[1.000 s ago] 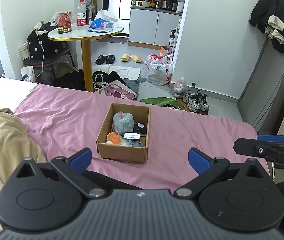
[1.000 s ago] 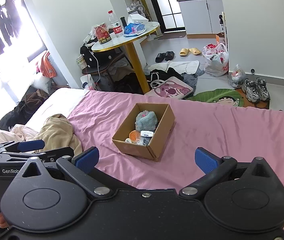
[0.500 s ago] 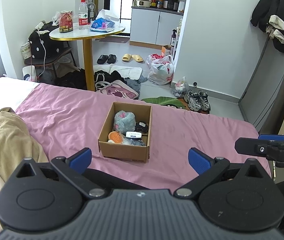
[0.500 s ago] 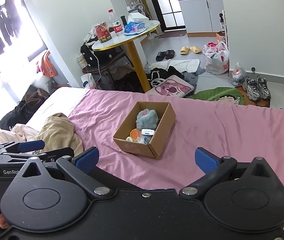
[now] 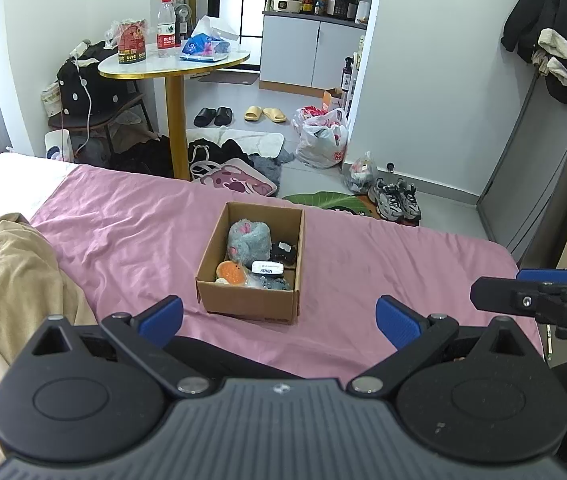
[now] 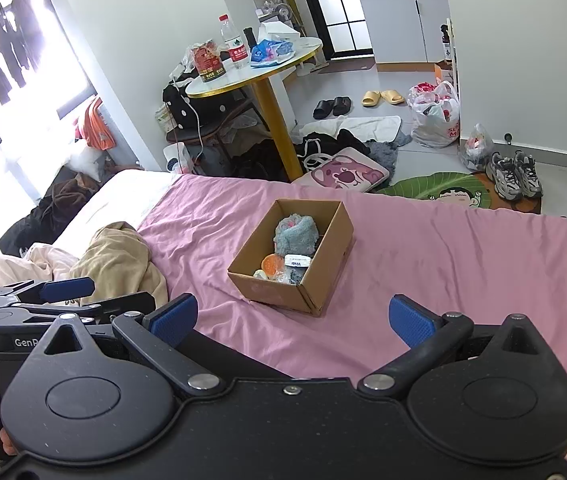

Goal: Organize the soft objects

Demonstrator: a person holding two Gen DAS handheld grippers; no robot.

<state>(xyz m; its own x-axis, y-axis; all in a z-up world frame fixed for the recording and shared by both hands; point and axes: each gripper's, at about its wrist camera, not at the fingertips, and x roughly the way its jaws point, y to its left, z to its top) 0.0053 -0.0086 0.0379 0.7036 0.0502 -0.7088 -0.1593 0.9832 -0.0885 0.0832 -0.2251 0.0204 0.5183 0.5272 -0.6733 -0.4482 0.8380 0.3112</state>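
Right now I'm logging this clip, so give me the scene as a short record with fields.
surface: pink sheet on a bed
container: open box on the sheet
contents: grey plush, orange toy, white packet, dark items
beside: beige garment, on the sheet's left
left gripper: open, empty, short of the box
right gripper: open, empty, short of the box

1. The small white pack [image 5: 267,268] in the cardboard box [image 5: 249,304] says "Vinda".
2. The side of the left gripper [image 6: 27,342], seen from the right wrist camera, says "GenR"; the rest is cut off.
3. The white plastic bag [image 6: 437,122] on the floor has red letters, "SU" and "MA".
4. The red can [image 5: 130,42] and the bottle [image 5: 165,24] on the desk have labels too small to read.
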